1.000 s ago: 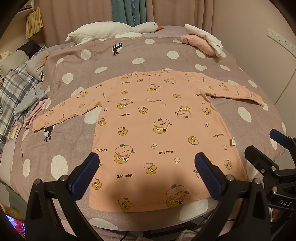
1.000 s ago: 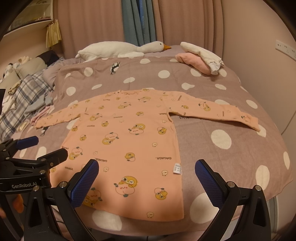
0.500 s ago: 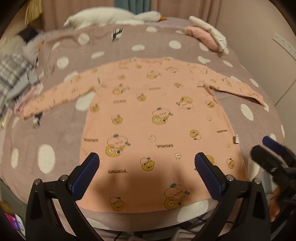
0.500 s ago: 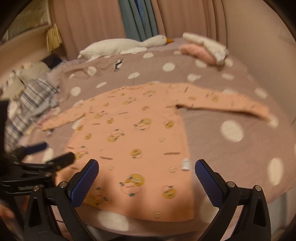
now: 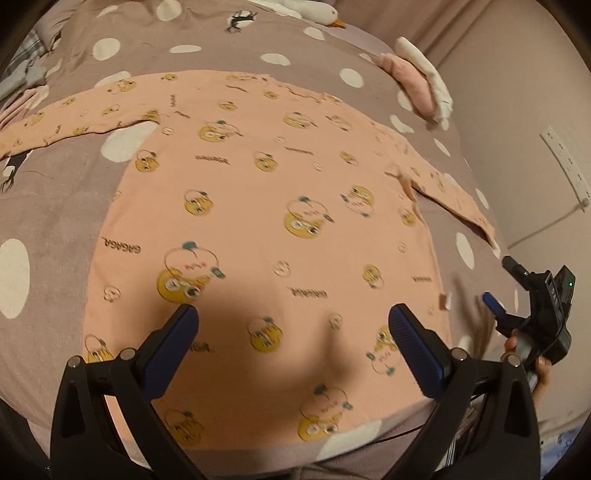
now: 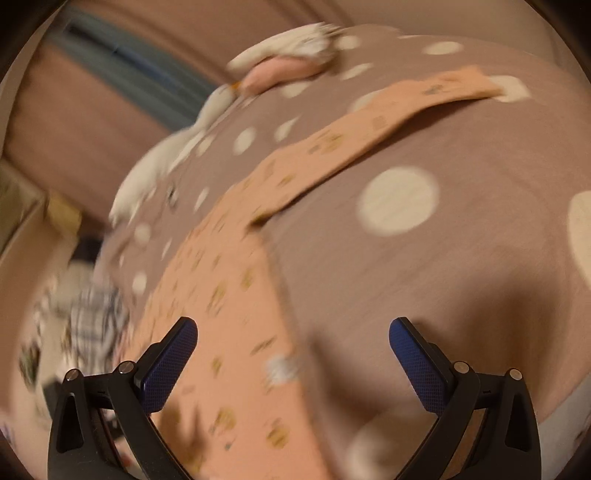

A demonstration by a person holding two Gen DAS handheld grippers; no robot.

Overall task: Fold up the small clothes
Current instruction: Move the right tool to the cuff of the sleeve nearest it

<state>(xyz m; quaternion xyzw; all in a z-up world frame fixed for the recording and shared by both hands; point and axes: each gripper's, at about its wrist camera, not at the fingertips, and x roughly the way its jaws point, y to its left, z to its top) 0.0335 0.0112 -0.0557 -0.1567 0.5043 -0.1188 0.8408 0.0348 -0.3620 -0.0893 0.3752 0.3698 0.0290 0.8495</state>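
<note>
A: Starting with what's closest to us: our left gripper [image 5: 293, 325] hangs over the hem end of the peach shirt [image 5: 266, 221], jaws spread wide, nothing between them. Its shadow falls on the cloth below.

B: Our right gripper [image 6: 293, 338] is just as wide and just as empty, over the shirt's right side edge [image 6: 284, 314] and the bare bedspread [image 6: 424, 277] next to it. That view is smeared, so we can't judge how close the pads [image 6: 168, 362] are to the fabric.

A: A little further on, the shirt lies flat and face up, unfolded, both sleeves stretched out. The right sleeve [image 6: 388, 118] runs off toward the bed's edge; the left sleeve [image 5: 77, 118] reaches toward a plaid heap [image 5: 22, 62].

B: So what worries us?

A: We reckon a pinch by the side seam could take the bedspread along with the shirt, since both are soft and lie tight together. Lifting one layer only would drag the back askew.

B: And if our two grippers bite at uneven heights, the fold line will slant. Furthest off, the pink and white bundle [image 5: 421, 85] and the plush goose [image 5: 317, 11] sit clear of us.
</note>
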